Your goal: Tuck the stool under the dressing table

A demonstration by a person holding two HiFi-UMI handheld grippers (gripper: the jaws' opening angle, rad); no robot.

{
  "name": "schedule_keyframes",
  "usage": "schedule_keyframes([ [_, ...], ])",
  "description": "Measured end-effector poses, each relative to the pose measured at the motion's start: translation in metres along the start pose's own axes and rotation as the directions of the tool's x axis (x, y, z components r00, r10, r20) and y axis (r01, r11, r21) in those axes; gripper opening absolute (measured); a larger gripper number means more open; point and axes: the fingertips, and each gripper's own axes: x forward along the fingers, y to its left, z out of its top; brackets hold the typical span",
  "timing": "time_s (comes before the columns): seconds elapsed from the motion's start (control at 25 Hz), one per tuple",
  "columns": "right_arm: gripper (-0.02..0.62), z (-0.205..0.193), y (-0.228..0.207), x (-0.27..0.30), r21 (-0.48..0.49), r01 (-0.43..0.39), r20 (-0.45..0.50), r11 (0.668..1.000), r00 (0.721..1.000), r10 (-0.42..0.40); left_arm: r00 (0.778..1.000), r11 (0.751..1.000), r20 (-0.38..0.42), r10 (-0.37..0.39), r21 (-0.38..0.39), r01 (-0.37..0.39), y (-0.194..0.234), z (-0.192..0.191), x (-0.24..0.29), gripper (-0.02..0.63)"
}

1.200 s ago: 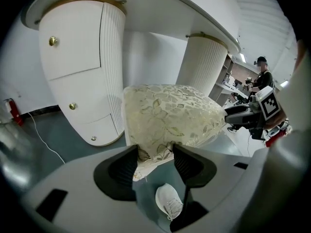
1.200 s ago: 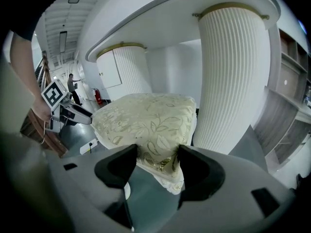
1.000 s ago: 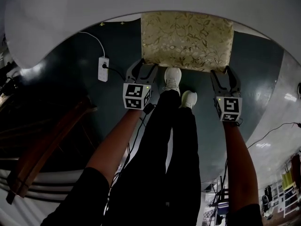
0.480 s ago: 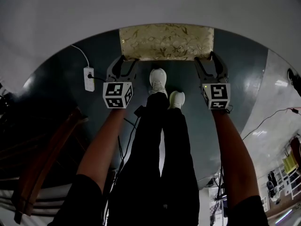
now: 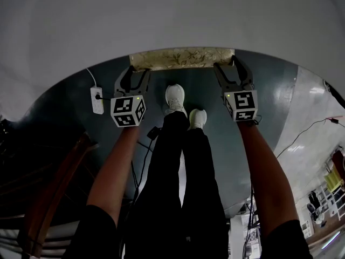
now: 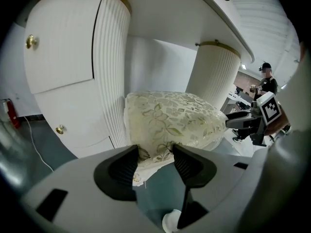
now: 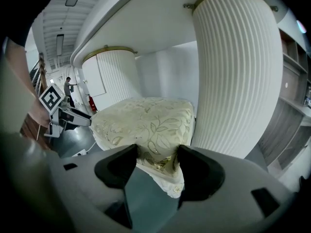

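step: pushing stool under bench | left gripper and right gripper fingers each pinch its front edge | next: push straight, last bit in

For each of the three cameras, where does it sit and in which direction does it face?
Head view: on the head, facing down; dressing table, stool, both arms, legs, shoes.
Left gripper view: on left tongs, facing the left pedestal.
Right gripper view: on right tongs, facing the right pedestal.
All share the stool.
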Motion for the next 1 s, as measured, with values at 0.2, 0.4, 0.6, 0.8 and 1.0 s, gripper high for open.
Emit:
schedule_keyframes([
  [0.2,0.262,0.008,-0.001,0.013,0.005,0.001,0.006,1.0,1.0,-0.001,1.0,1.0,0.0,-0.008,0.014,0.008,0.012,0.013,0.011,0.239],
  [0.4,0.263,0.01,-0.009,0.014,0.002,-0.007,0.027,1.0,1.0,0.007,1.0,1.0,0.008,-0.009,0.007,0.009,0.008,0.016,0.015,0.239],
  [0.6,0.264,0.011,-0.011,0.015,0.007,-0.003,0.03,1.0,1.0,0.003,1.0,1.0,-0.01,-0.013,0.01,0.013,0.008,0.018,0.015,0.239],
  [0.8,0.264,0.012,-0.013,0.015,0.005,-0.013,0.034,1.0,0.999,0.012,1.0,1.0,-0.016,-0.021,0.009,0.021,0.005,0.017,0.016,0.239],
  [1.0,0.264,0.013,-0.014,0.019,-0.015,-0.048,0.041,0.999,0.998,0.048,0.999,0.999,-0.015,-0.041,0.02,0.042,0.006,0.016,0.016,0.241],
])
